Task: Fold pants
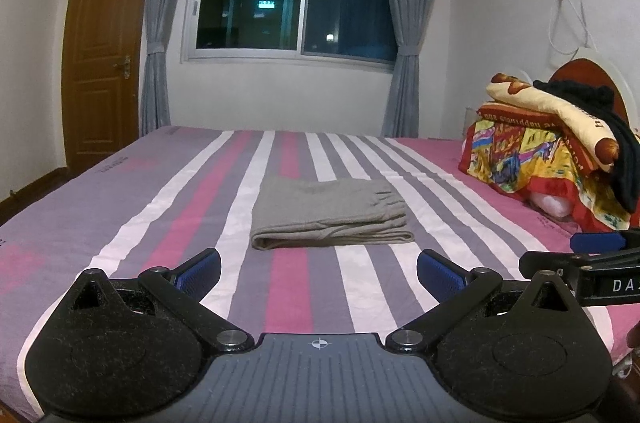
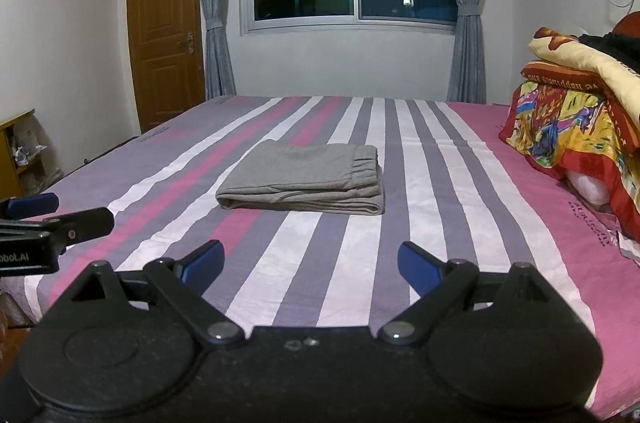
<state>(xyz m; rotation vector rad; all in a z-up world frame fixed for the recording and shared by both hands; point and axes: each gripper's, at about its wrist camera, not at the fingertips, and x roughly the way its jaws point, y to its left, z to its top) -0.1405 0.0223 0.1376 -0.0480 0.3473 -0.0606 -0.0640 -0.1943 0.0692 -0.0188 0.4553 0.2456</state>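
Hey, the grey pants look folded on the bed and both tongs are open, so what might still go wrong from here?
1. The folded grey fabric pants show loose layered edges at the front; another touch from the left tongs or right tongs might undo the stack.
2. The two tongs sit side by side, so they may bump each other when pulling away.
3. The colourful piled blankets lie near on the right; a wide swing could snag them.

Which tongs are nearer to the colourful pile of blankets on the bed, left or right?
Right. The right tongs are on the side of the blanket pile; the left tongs are farther away, beside them.
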